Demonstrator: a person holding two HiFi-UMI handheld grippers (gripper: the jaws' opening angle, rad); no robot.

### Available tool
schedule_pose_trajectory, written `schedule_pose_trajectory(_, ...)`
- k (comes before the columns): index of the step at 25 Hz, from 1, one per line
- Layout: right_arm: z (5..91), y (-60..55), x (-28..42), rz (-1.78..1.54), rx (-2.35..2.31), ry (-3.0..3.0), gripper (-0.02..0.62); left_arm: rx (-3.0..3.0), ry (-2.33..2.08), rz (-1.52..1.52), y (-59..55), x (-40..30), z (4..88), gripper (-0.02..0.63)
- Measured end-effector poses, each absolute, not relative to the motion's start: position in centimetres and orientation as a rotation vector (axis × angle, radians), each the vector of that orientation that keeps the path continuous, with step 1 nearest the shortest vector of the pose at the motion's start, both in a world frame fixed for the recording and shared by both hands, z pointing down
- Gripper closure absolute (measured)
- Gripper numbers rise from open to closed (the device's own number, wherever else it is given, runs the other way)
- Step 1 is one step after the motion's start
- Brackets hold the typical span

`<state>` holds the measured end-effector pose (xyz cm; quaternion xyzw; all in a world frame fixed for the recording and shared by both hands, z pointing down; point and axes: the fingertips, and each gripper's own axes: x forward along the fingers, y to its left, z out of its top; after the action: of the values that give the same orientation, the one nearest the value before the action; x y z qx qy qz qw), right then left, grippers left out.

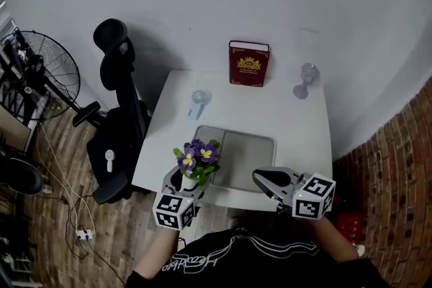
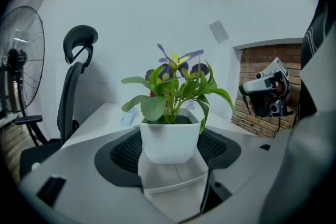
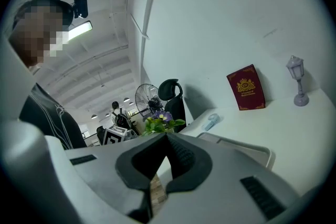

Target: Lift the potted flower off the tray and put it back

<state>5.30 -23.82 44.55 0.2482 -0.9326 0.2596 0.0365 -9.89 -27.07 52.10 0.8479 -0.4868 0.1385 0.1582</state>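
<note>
At the white table's (image 1: 297, 125) near edge, the left gripper (image 1: 186, 185) clamps the one potted flower (image 1: 197, 157) beside the single tray's (image 1: 251, 150) near-left corner. The right gripper (image 1: 263, 179), jaws together and empty, hovers opposite.

The potted flower (image 1: 196, 160), purple-yellow blooms in a white pot, sits upright between the jaws of the left gripper (image 1: 187, 180), by the grey tray's (image 1: 250, 148) near left corner.
</note>
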Motion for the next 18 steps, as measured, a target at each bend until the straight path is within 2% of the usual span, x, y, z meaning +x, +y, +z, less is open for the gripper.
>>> schedule_pose_trajectory(18,47.0,-25.6,4.9,0.792,0.667,-2.8,0.594,2.341,-1.464,0.485,-29.1,-10.2,59.4,0.264)
